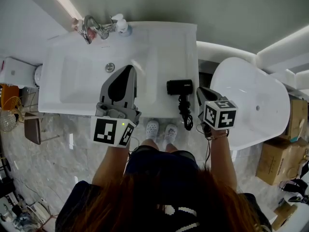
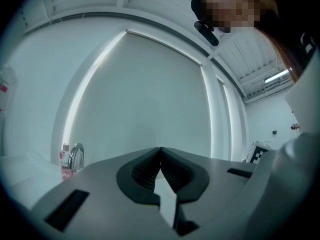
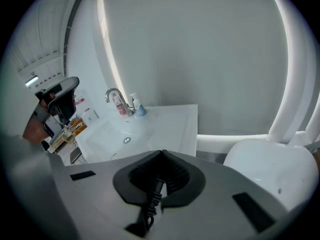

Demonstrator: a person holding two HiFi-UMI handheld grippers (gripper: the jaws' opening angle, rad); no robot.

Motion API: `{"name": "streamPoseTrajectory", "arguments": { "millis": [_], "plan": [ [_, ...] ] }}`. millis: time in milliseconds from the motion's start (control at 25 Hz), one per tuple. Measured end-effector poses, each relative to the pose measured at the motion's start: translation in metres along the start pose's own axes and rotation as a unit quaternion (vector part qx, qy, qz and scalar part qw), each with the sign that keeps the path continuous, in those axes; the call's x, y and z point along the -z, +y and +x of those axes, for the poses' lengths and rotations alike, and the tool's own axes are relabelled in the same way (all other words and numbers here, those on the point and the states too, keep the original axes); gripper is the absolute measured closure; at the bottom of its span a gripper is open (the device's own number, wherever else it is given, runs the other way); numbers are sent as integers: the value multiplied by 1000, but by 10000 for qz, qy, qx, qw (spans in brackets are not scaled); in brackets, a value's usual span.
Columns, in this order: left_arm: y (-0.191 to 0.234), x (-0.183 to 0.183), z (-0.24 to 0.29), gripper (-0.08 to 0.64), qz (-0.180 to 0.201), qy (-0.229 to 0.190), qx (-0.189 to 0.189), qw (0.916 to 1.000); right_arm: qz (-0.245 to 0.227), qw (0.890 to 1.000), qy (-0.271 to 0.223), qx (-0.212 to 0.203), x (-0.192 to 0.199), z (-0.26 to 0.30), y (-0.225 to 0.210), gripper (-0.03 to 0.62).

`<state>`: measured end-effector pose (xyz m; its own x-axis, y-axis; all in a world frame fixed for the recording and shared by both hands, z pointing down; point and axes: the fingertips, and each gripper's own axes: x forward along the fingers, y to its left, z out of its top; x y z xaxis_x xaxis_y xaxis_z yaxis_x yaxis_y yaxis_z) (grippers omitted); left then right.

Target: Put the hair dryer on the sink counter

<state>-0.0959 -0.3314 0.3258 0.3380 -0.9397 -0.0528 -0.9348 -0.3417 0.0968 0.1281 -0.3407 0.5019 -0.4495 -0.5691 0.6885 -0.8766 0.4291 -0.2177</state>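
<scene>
A: Logging gripper states. The left gripper [image 1: 129, 69] is sitting with its jaws fully together, nothing between them. The right gripper [image 1: 200, 92] is also sitting closed, tip to tip.

B: Where is the hair dryer [image 1: 179, 87] lying?

A: On the sink counter [image 1: 164, 42], between the two grippers, just beside the right gripper's tips and apart from them. Its cord [image 1: 186, 114] is hanging over the counter edge, under the right gripper.

B: What are you flagging as risk?

A: In the right gripper view the cord is showing through the gap behind the closed tips, and I cannot tell whether it is touching. If it is snagging there, drawing that gripper away could be dragging the dryer off the edge. The hanging cord's weight is probably pulling the same way.
</scene>
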Motion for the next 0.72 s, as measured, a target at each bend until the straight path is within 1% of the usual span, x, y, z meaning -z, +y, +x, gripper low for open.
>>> {"name": "streamPoseTrajectory", "arguments": {
  "millis": [120, 240, 360, 480, 600, 720],
  "plan": [
    [-3, -11, -5, 541, 57, -82, -20, 9999, -210, 9979, -604, 52, -35, -26, 3, 575],
    [-7, -21, -9, 541, 108, -175, -41, 9998, -503, 9902, -1299, 104, -72, -54, 11, 575],
    [-10, -31, -13, 541, 155, -272, -71, 9995, -855, 9761, -1994, 137, -103, -84, 23, 575],
    [-13, -41, -19, 541, 228, -358, -130, 9990, -1060, 9599, -2593, 96, -124, -111, 37, 575],
    [-14, -48, -24, 541, 320, -359, -260, 9985, -1123, 9467, -3018, 85, -136, -130, 44, 575],
    [-14, -55, -27, 541, 327, -410, -299, 9982, -1128, 9377, -3285, 52, -146, -143, 49, 575]
  ]
}}
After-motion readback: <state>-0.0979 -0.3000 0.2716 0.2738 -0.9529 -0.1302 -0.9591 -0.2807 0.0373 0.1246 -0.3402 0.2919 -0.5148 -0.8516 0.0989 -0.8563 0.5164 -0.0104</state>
